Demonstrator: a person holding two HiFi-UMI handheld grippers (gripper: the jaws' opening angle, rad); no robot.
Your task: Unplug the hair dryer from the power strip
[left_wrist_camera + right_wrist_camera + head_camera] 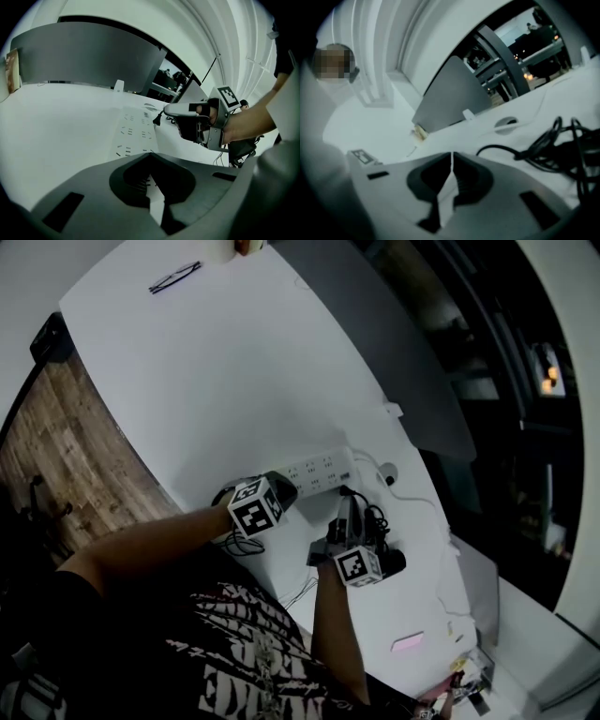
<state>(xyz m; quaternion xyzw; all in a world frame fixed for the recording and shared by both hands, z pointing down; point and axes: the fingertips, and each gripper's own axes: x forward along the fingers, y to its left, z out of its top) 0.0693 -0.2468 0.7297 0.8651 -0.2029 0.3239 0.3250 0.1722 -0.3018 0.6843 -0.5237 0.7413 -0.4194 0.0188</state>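
A white power strip lies on the white table. My left gripper is shut and rests at the strip's near end, with nothing between the jaws. A black plug lies just beside the strip's edge, and its cord runs to a tangled black bundle. My right gripper hovers right over the plug, shut, with nothing seen in the jaws. In the right gripper view the plug is hidden under them. A dark hair dryer body sits by the right marker cube.
A grey divider panel stands along the table's far side. A round cable hole is near the strip. A dark slim item lies far off, and a pink item is near the body. Wooden floor shows on the left.
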